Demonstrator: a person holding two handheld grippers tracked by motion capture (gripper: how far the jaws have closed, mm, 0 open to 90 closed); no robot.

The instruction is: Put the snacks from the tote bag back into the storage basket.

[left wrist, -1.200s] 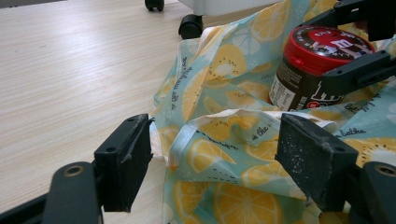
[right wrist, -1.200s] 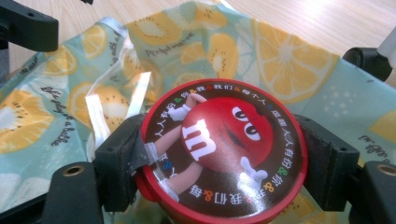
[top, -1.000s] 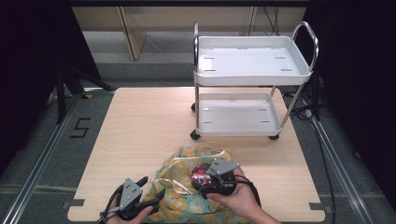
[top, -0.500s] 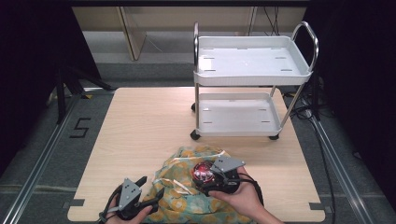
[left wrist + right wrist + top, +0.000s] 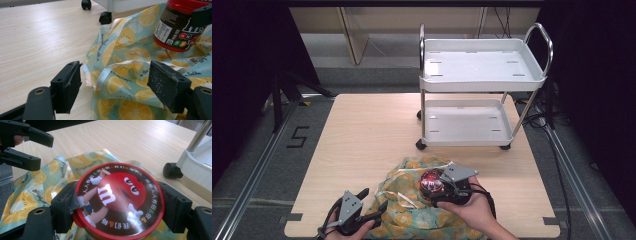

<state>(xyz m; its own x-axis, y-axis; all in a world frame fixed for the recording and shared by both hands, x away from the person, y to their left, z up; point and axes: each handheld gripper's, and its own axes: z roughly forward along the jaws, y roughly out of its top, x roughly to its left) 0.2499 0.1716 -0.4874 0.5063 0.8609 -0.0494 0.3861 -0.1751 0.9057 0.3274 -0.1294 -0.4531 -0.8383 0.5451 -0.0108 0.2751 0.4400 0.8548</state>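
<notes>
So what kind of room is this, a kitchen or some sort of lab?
Probably a lab or recording setup, not a kitchen: a bare wooden table on metal floor rails, a floor marker "5", dark curtained sides, and a small white cart as a prop.

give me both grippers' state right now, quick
Left gripper: open, jaws either side of the bag's edge, not clamped.
Right gripper: shut on the jar, gripping it at the lid.

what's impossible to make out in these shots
- M&M's jar: left gripper view cuts off its lid and right side; a claw arm covers part of the label.
- Jar's base: right gripper view, hidden under its own lid.
- Lemon-print bag: high view, near edge cropped; contents unseen.
</notes>
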